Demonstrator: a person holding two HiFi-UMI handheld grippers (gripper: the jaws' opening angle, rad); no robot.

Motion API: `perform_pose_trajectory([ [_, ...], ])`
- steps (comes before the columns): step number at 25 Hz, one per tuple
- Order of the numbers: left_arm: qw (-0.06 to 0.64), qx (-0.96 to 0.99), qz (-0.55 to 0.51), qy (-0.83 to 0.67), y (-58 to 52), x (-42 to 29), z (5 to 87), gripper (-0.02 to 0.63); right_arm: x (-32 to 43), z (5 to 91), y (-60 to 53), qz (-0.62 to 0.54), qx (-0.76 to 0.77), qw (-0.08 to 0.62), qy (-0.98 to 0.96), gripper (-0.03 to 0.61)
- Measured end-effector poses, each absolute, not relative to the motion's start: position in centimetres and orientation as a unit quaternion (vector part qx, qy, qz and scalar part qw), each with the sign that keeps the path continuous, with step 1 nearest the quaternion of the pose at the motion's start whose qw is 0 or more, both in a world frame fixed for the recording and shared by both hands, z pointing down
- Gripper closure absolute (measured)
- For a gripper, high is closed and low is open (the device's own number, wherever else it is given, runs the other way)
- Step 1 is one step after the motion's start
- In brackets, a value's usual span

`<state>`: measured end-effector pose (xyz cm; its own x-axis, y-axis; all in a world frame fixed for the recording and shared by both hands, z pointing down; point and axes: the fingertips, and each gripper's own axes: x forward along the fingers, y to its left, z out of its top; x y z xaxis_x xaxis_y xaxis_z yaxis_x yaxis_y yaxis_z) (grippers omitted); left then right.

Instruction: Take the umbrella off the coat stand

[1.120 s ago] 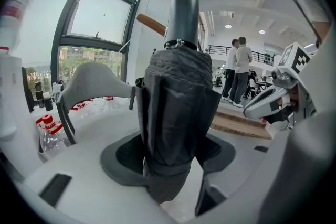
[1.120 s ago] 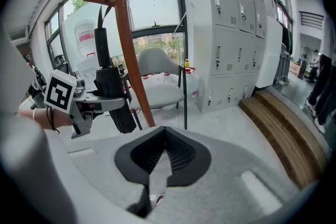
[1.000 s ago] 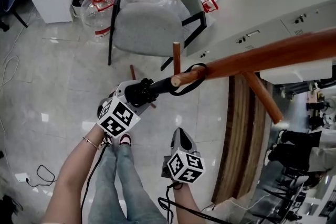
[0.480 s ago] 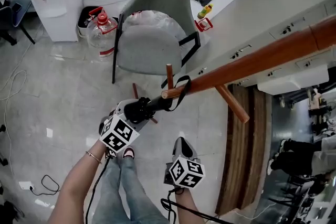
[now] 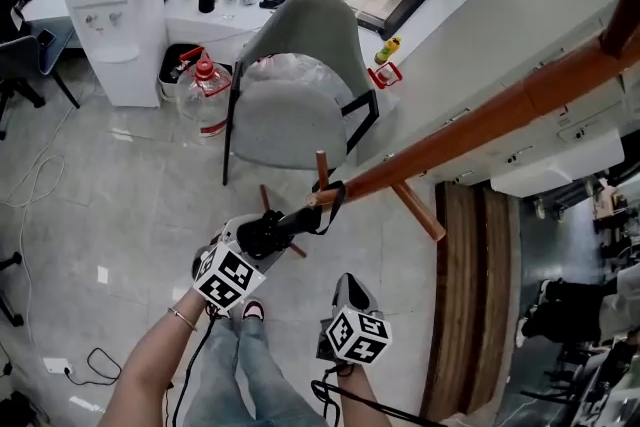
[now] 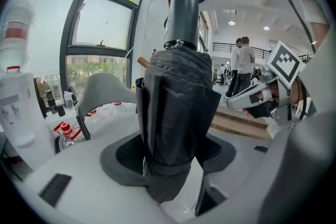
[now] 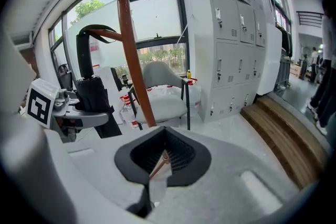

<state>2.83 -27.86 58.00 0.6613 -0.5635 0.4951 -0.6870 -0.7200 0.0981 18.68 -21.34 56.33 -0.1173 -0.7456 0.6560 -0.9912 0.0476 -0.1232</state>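
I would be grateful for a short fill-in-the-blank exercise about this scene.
The folded umbrella is clamped in the ____ gripper. Its strap hangs on a peg of the wooden ____ stand. The big water bottle by the chair has a ____ cap.
Missing words: left; coat; red.

Bright daylight from windows (image 6: pixel 100 34); fisheye-warped edges.

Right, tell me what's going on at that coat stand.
A person works with a gripper in each hand. The left gripper is clamped on a folded black umbrella, whose strap is looped over a peg of the wooden coat stand, so it isn't off yet. The right gripper is beside it, jaws together, holding nothing.
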Motion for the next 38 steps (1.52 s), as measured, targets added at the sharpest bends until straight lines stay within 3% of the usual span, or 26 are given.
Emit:
perform_pose_trajectory([
  [21, 0.156, 0.878, 0.212, -0.4, -25.3, -1.5, 53.7, 0.357, 16.7, 51.7, -22.0, 0.263, 0.621, 0.193, -0.712, 0.574],
  [38, 0.17, 0.833, 0.179, -0.495, -22.6, -3.6, 44.7, 0.357, 17.4, 44.5, -22.8, 0.227, 0.619, 0.156, -0.736, 0.574],
])
